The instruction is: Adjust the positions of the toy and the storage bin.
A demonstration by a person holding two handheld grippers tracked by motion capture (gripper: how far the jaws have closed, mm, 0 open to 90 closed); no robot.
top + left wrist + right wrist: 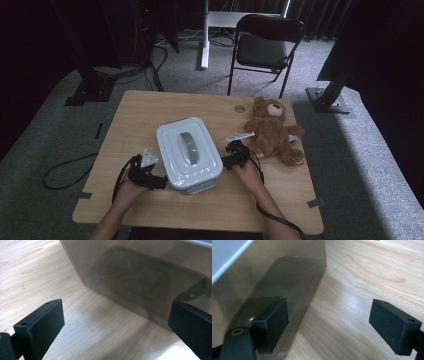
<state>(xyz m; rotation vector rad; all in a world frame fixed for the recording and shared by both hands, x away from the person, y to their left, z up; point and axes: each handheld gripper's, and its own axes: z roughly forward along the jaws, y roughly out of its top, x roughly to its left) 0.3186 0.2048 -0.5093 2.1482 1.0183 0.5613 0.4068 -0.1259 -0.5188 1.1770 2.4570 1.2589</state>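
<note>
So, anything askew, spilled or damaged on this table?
Nothing stands out. The lidded box sits flat, turned slightly askew to the table edges, lid seated. The teddy bear lies on its back beside it. Both grippers, left and right, flank the box with jaws open.

Left gripper (pixel 116 322): both black jaws rise from the bottom edge, set wide apart, nothing between them but bare wood. Left jaw is a blocky pad with small holes in its top face; right jaw is cut off by the frame edge. Table (pixel 32 277) is light wood with visible grain, and a soft sheen near the bottom. Ahead of the jaws stands a grey translucent container (pixel 140 272), its side wall resting on the table, one corner edge running diagonally down from the top. A darker rounded-rectangle panel shows on the wall. The right jaw's tip lies just beside the wall's lower edge; contact cannot be told.
</note>
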